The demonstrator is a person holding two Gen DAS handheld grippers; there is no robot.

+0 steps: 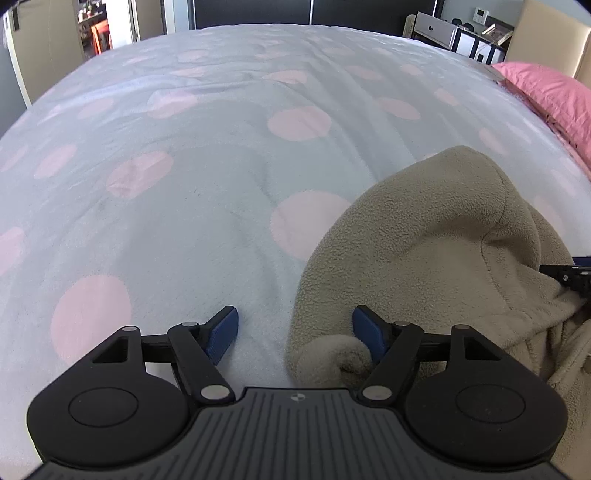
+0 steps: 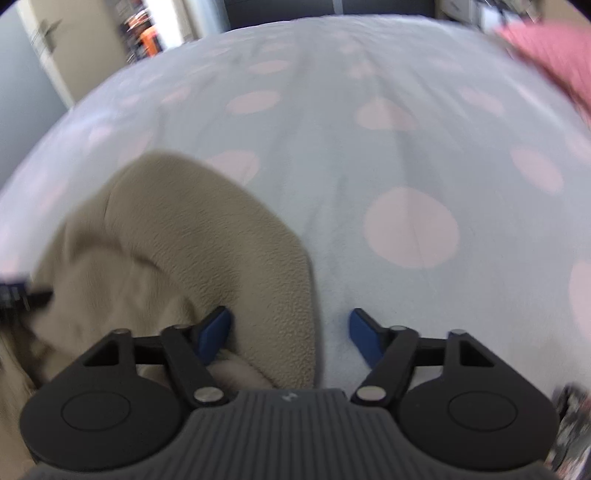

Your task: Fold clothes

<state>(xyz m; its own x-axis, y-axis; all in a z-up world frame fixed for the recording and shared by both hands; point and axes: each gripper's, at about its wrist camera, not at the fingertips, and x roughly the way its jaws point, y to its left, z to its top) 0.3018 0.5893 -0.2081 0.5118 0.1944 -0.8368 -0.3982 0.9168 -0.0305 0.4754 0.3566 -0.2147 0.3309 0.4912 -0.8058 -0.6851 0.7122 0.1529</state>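
A beige fleece hooded garment point(image 1: 424, 251) lies crumpled on the bed, at the right in the left wrist view and at the left in the right wrist view point(image 2: 177, 236). My left gripper point(image 1: 294, 334) is open, with the garment's left edge and a rolled bit of fleece lying between its fingers beside the right pad point(image 1: 369, 334). My right gripper point(image 2: 290, 334) is open, with the garment's right edge between its fingers by the left pad point(image 2: 216, 332). Each gripper's tip shows at the edge of the other's view. The right wrist view is motion-blurred.
The bed has a pale grey-blue blanket with big pink dots point(image 1: 184, 166). A pink pillow point(image 1: 546, 92) lies at the far right. Shelving point(image 1: 458, 35) and a doorway point(image 1: 99, 33) stand beyond the bed.
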